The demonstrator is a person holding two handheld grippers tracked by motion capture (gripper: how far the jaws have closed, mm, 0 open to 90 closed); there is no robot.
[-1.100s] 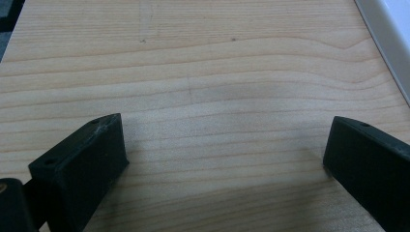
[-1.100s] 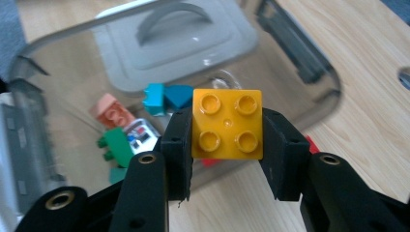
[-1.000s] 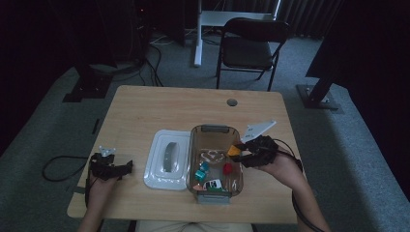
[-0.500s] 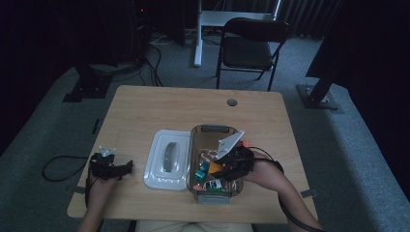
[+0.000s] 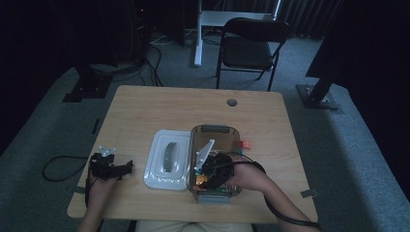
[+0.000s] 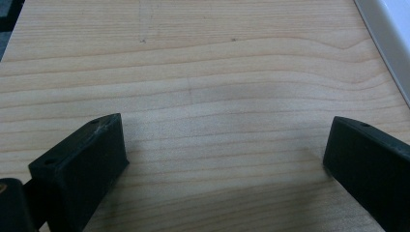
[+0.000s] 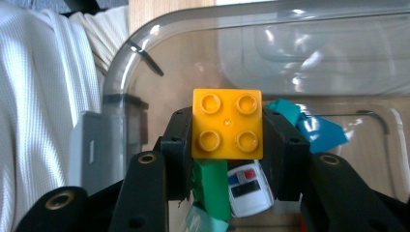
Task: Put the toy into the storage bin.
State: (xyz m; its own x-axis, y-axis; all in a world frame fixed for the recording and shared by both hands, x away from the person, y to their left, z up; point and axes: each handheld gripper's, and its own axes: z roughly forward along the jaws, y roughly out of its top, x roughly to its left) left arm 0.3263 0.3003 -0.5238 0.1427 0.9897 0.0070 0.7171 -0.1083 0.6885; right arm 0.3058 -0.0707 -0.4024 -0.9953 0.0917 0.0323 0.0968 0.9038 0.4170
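Note:
A yellow four-stud brick [image 7: 227, 124] sits clamped between the pads of my right gripper [image 7: 227, 140], which is shut on it. The gripper [image 5: 208, 176] hangs low over the near end of a clear plastic container [image 5: 212, 128], and the brick [image 5: 199, 182] shows as an orange spot at its tip. Below the brick lie a green piece [image 7: 210, 183], a toy police car [image 7: 249, 188] and a teal piece [image 7: 314, 130]. My left gripper [image 5: 121, 167] rests at the table's near left. Its jaws [image 6: 222, 154] stand wide apart over bare wood.
The container's white lid [image 5: 167, 159] lies flat just left of it, and its edge [image 6: 391, 29] shows in the left gripper view. A small red piece [image 5: 246, 144] sits on the table right of the container. White fabric [image 7: 43, 96] hangs beyond the near wall.
My right gripper has carried the yellow brick leftward and down, from the container's right rim to low over its near end. The left gripper has stayed put.

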